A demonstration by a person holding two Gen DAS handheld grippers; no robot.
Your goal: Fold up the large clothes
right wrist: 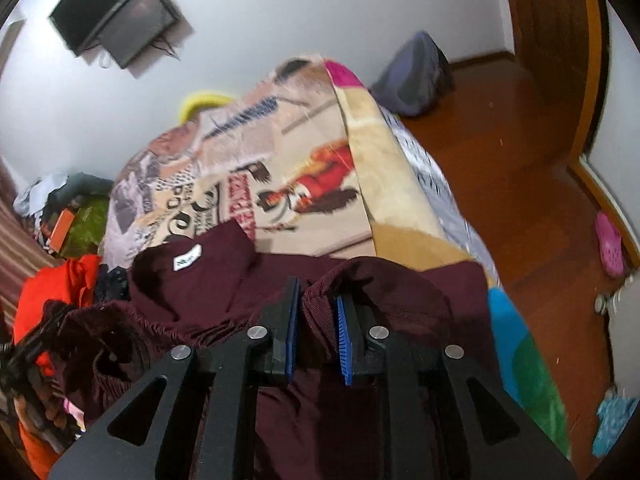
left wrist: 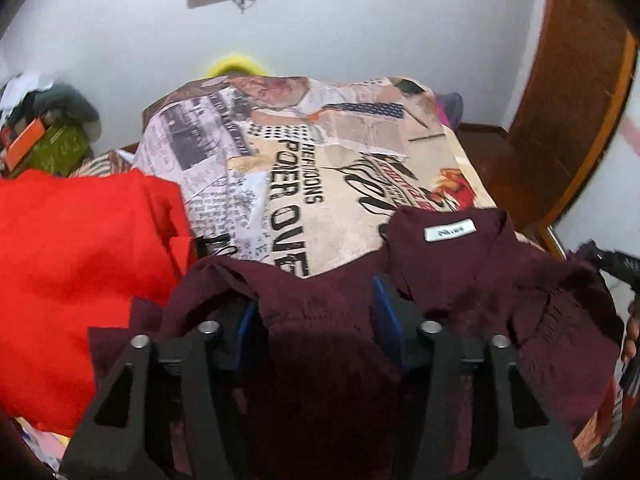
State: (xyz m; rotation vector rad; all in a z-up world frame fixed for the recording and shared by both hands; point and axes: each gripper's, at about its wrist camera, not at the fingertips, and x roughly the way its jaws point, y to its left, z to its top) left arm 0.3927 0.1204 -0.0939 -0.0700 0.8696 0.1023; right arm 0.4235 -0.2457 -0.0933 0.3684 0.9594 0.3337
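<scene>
I have the maroon garment point(left wrist: 320, 320) bunched at the near end of the bed point(left wrist: 352, 216), lying on the printed newspaper-pattern bedspread point(left wrist: 280, 168). Its collar, with a white label point(left wrist: 450, 235), faces up on the far side of the bunched cloth, toward the middle of the bed.

My left gripper point(left wrist: 316, 320) has its fingers point(left wrist: 386, 316) spread wide, with a thick fold of the maroon cloth draped between them; I see the blue pads standing apart on either side of the fabric rather than squeezing it. My right gripper point(right wrist: 318, 332) has its fingers point(right wrist: 342, 340) much nearer each other, a ridge of the same garment point(right wrist: 360, 288) standing up between the blue pads; a gap shows beside the cloth, so I cannot tell whether it is truly pinched.

A red garment point(left wrist: 80, 264) lies just beside the maroon one, on its left side in the left wrist view. Beyond the far end of the bed I see a white wall with a dark screen point(right wrist: 112, 20) mounted on it. A pink clog point(right wrist: 610, 244) sits on the wooden floor point(right wrist: 500, 152), well apart from the bed.
</scene>
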